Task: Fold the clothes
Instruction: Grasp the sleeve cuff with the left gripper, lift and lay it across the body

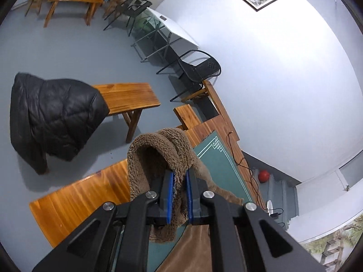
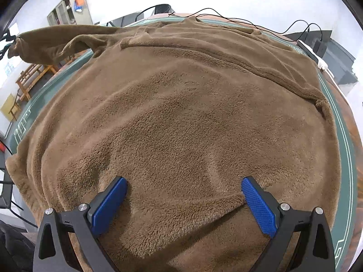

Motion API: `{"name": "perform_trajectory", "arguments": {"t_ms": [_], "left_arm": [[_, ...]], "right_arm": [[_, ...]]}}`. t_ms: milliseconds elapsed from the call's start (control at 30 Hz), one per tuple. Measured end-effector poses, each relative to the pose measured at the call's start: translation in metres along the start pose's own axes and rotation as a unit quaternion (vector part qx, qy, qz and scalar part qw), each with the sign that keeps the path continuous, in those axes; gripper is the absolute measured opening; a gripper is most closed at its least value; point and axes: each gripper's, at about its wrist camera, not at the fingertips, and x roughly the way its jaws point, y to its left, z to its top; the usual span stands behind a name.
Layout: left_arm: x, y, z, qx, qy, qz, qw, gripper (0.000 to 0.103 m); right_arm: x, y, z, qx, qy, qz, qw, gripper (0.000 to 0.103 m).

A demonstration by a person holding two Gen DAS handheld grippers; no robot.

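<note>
A brown fleece sweater (image 2: 181,117) lies spread over the green table mat (image 2: 344,149), filling the right wrist view. Its left sleeve (image 2: 52,38) is lifted off the table toward the far left. My left gripper (image 1: 180,176) is shut on that sleeve's cuff (image 1: 158,149), which loops over the blue pads above the table's edge. My right gripper (image 2: 183,185) is open, its blue pads (image 2: 258,206) wide apart and pressing down on the sweater's near hem area.
A wooden bench with a black jacket (image 1: 52,115) stands left of the table. Black chairs (image 1: 197,68), a white table and wooden furniture stand behind. Black cables (image 2: 249,22) and a power strip (image 2: 315,56) lie along the table's far right edge. A red ball (image 1: 263,176) is on the floor.
</note>
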Motion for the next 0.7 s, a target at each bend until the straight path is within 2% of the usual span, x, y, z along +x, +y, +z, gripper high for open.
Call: {"name": "perform_trajectory", "arguments": {"t_ms": [133,267,400,500,600,700], "left_arm": [[0.003,-0.019,0.008,0.002,0.005,-0.017,0.9998,0.011],[0.006,-0.056,0.003,0.003,0.024,-0.066,0.9976,0.011],[0.012,-0.109,-0.016,0.032,0.055,-0.118,0.991,0.011],[0.023,-0.16,-0.043,0.076,0.083,-0.151,0.9821,0.011],[0.045,-0.205,-0.075,0.11,0.129,-0.18,0.969,0.011],[0.079,-0.247,-0.116,0.14,0.179,-0.185,0.9559,0.011]], "right_arm": [[0.0,0.0,-0.001,0.002,-0.003,-0.002,1.0,0.103],[-0.001,0.0,-0.002,0.008,-0.007,-0.003,1.0,0.103],[-0.001,-0.002,-0.001,0.019,-0.01,0.0,1.0,0.103],[-0.003,-0.005,-0.001,0.032,-0.014,0.007,0.999,0.103],[-0.005,-0.01,-0.001,0.049,-0.018,0.018,0.998,0.103],[-0.008,-0.015,0.0,0.068,-0.019,0.029,0.997,0.103]]}}
